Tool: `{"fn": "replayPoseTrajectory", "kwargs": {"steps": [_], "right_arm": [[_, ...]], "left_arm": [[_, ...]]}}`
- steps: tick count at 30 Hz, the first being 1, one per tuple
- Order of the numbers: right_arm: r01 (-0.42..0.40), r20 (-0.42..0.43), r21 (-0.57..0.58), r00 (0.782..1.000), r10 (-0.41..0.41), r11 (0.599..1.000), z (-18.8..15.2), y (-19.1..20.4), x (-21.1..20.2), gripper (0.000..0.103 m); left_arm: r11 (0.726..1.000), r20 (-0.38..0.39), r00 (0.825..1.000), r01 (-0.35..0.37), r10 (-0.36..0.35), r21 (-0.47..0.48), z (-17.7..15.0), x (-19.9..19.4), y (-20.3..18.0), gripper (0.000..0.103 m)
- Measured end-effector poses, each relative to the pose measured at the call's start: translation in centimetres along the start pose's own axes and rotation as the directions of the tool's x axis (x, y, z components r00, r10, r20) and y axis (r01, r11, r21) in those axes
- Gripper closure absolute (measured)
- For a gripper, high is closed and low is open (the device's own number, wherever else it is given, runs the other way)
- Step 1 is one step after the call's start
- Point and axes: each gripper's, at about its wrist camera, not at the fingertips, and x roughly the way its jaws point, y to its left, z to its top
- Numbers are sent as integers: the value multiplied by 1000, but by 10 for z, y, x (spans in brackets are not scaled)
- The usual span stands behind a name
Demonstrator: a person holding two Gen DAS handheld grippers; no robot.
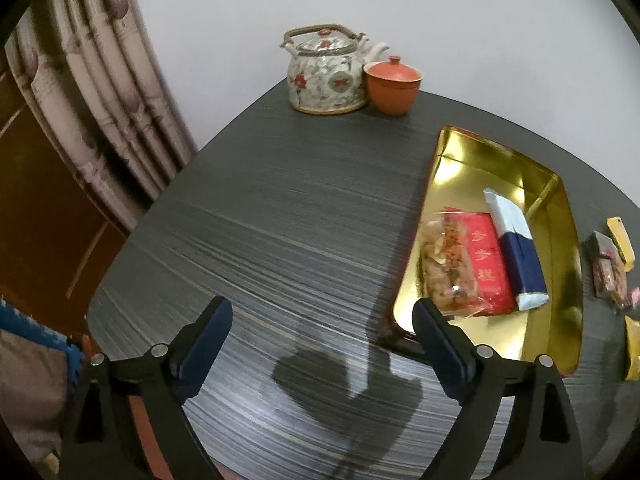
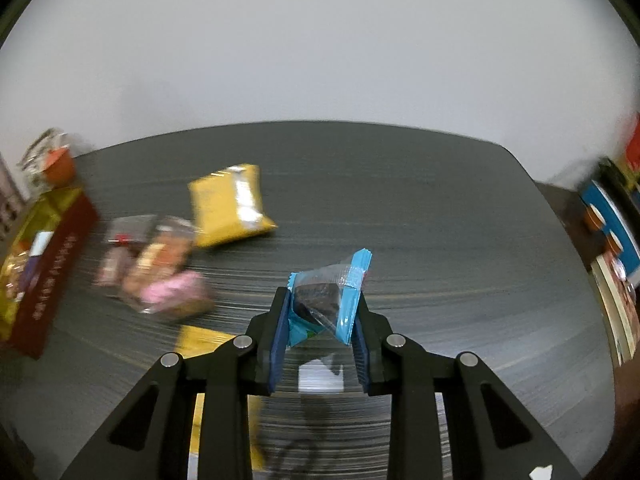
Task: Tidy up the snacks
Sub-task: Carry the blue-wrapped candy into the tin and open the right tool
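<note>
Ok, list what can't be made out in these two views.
- Right wrist view: the wrappers left of the tongs are smeared by motion; their print is unreadable.
- Right wrist view: a yellow packet lies mostly hidden behind the tongs' frame.
- Left wrist view: the loose snacks beside the gold tray are cut off by the lens edge.

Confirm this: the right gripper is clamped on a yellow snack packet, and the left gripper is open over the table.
Wrong colour. The right wrist view shows the right gripper clamped on a blue snack packet; the yellow packet lies on the table. The left gripper is open.
</note>
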Motion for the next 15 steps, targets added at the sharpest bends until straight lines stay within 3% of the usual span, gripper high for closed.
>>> {"fn": "replayPoseTrajectory", "kwargs": {"steps": [6,15], "right_arm": [[-125,4,-130,992,126,984,10,86,-15,77],[-296,-30,-303,953,301,906,9,203,-38,77]], "left_arm": [[1000,-5,1000,1,-1,-18,1,2,5,9],[999,10,1000,-15,15,-30,2,-1,6,6]]}}
